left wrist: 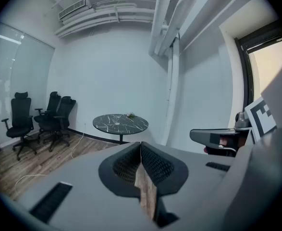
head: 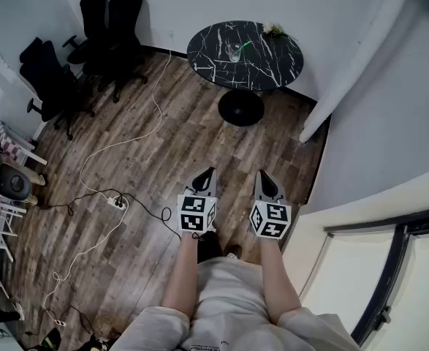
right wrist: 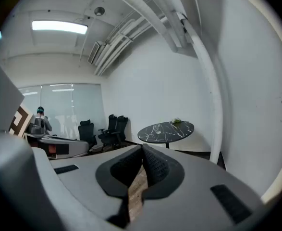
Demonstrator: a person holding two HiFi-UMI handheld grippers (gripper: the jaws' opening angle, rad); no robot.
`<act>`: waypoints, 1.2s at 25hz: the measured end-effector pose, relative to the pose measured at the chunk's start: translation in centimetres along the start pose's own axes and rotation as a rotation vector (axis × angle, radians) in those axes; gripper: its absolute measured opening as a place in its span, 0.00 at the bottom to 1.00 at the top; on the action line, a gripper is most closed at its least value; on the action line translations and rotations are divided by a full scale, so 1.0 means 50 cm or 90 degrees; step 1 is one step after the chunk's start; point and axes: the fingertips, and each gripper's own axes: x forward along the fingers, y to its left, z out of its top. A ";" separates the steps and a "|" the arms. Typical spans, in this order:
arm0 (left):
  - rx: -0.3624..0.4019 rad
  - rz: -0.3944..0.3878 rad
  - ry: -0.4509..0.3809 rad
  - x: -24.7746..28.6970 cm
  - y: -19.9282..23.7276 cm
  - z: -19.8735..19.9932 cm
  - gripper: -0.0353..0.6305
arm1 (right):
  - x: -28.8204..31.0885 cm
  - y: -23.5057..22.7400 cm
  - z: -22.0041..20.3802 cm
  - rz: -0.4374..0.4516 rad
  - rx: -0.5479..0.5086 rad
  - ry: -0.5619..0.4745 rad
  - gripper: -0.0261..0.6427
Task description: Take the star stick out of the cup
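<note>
A clear glass cup point(head: 234, 52) stands on a round black marble table point(head: 262, 64) at the far side of the room. A green stick point(head: 245, 45) leans out of the cup to the right; its star end is too small to make out. Both grippers hang low in front of the person, over the wooden floor and well short of the table. My left gripper point(head: 207, 172) point(left wrist: 141, 144) has its jaws closed together with nothing between them. My right gripper point(head: 262, 174) point(right wrist: 142, 147) is also shut and empty. Both gripper views show the table point(left wrist: 120, 122) point(right wrist: 165, 131) ahead in the distance.
Black office chairs point(head: 104, 28) stand at the back left. A white cable and a power strip point(head: 116, 202) lie on the floor to the left. A white slanted pipe point(head: 346, 57) runs down the wall right of the table. A small plant point(head: 272, 29) sits on the table's far edge.
</note>
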 end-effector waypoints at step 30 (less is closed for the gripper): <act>0.021 -0.131 -0.031 0.224 0.423 0.165 0.09 | 0.398 0.137 0.050 -0.120 0.060 -0.012 0.09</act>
